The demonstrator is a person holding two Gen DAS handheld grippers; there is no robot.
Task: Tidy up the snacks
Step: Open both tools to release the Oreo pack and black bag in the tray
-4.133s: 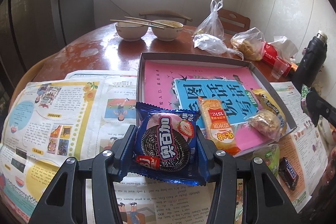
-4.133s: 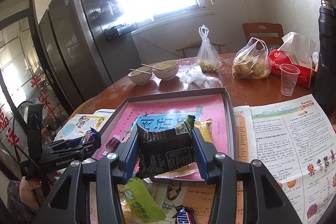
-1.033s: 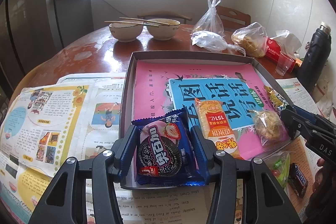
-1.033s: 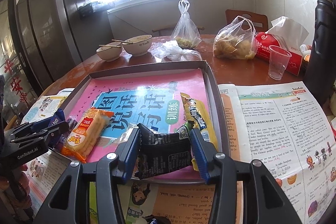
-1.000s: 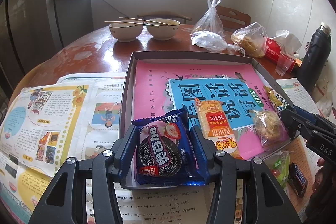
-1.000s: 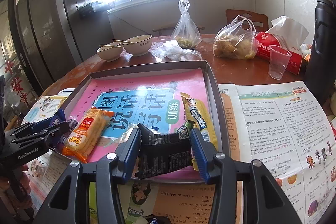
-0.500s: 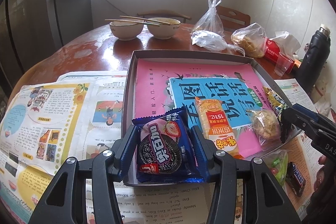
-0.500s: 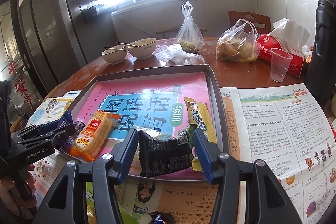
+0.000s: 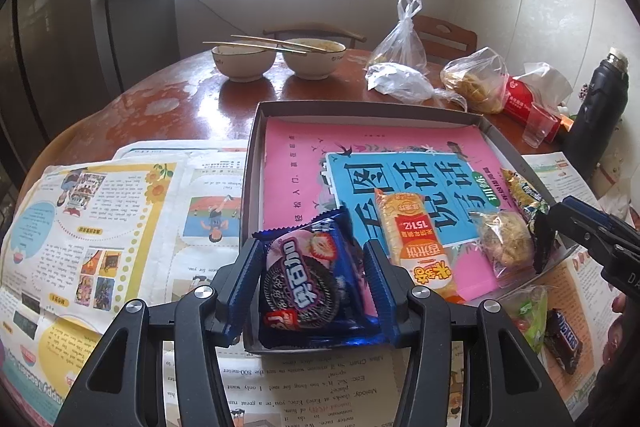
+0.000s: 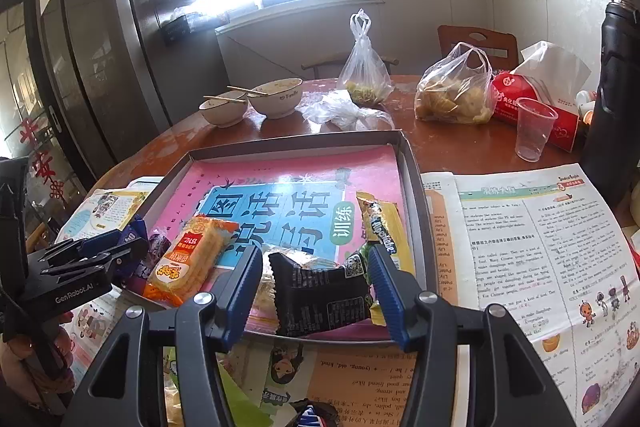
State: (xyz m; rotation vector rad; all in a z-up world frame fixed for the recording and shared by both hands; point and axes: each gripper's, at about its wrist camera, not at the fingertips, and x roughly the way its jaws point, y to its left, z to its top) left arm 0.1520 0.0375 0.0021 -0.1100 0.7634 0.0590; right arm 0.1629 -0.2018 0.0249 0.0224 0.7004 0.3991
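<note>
Left hand-held gripper [image 9: 312,283] clamps the blue cookie packet [image 9: 310,283] at the grey tray's [image 9: 400,105] near-left corner; right hand-held gripper [image 10: 316,285] stands loose around the black snack packet [image 10: 320,293], lying at the tray's near edge, pads clear of it.

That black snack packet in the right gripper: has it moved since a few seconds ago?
Yes. The black packet was held above the tray's near edge; now it lies inside the tray, at the near rim, with the right gripper open around it.

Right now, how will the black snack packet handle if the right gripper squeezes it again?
The black snack packet looks crinkled and puffy, so it probably crushes and bends rather than staying stiff. Its glossy film may slip between the right gripper pads. Likely light.
</note>
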